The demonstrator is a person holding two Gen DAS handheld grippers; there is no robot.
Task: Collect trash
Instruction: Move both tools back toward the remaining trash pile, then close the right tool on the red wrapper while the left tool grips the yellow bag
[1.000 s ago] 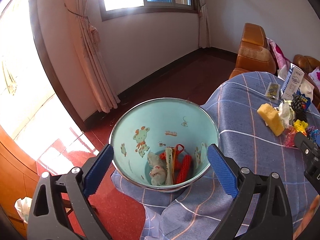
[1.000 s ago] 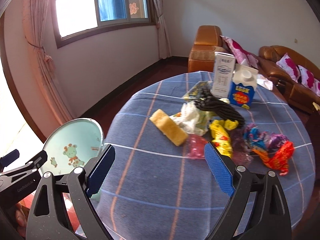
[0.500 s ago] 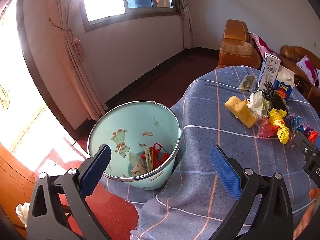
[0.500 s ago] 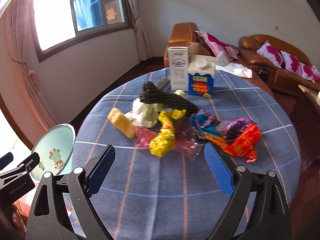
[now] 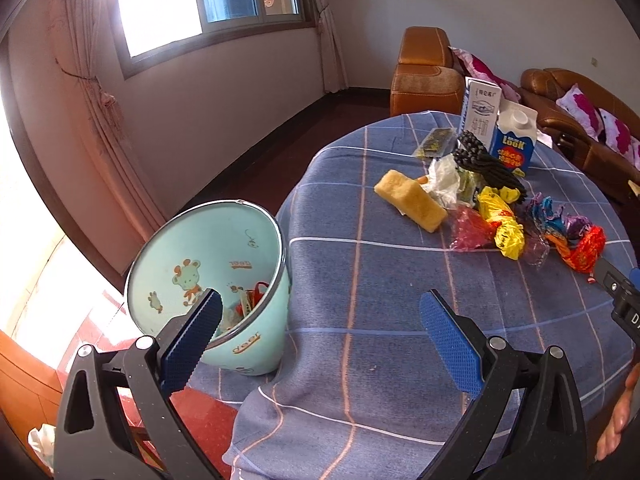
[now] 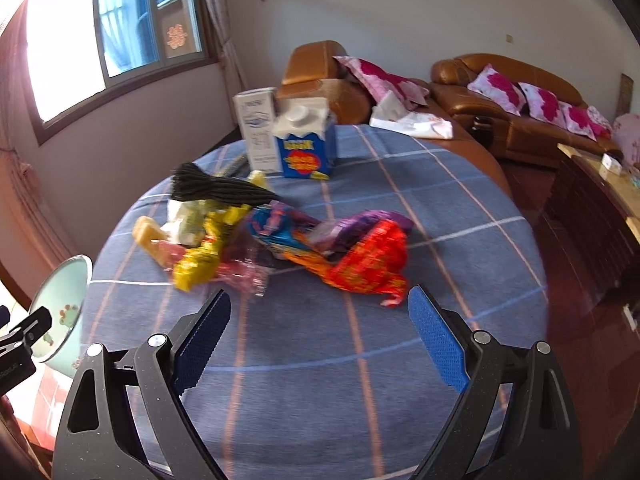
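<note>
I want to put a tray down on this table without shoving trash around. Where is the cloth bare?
Bare cloth runs between the wrapper pile and the near table edge, under both open grippers, and on the far right beyond the red wrapper. It is crowded around the sponge, black bundle and the two cartons.

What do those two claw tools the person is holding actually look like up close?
Each is a black, speckled plastic frame with triangular cut-outs and silver rivets, forking into two fingers. The left gripper and the right gripper both carry ridged, dark blue rubber pads on the fingers' inner faces. White lettering marks the right gripper's body, too cropped to read. A bare hand shows; no cables or sleeves are visible.
</note>
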